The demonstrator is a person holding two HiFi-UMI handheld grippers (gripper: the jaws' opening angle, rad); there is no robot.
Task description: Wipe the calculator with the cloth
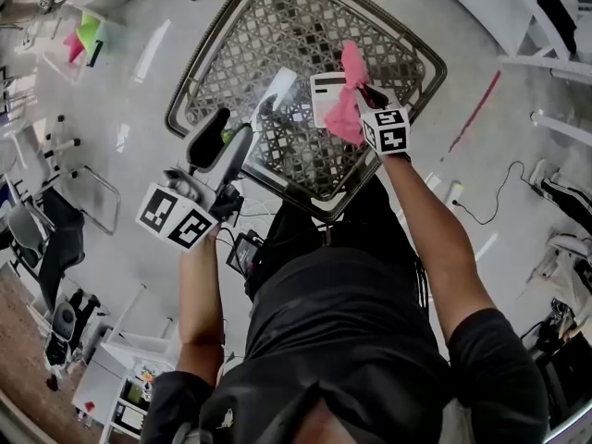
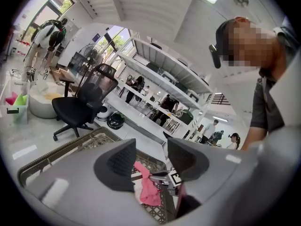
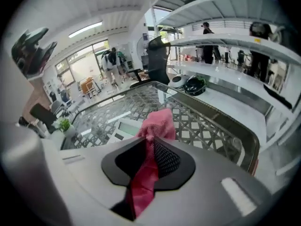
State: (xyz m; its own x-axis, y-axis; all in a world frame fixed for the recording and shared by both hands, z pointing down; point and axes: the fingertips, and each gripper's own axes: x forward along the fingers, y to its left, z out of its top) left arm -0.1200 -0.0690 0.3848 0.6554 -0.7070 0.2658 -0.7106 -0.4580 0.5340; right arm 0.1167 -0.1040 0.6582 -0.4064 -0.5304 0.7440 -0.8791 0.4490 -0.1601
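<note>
Right hand-held gripper (image 3: 150,159) clenched on crumpled pink cloth (image 3: 157,124) over flat white calculator (image 1: 324,100) (on lattice-patterned counter (image 1: 277,26)), left hand-held gripper (image 2: 151,159) near the calculator, jaws apart, empty.

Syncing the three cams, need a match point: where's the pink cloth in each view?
Head view: pink cloth upper centre-right, pinched in the right gripper, at the calculator's right edge.
Left gripper view: pink cloth bottom centre, seen beyond the gap of the open left gripper.
Right gripper view: pink cloth centre, clamped between the jaws, bunched above them.
Shared landmark: lattice-top table, below the cloth in all three.
</note>
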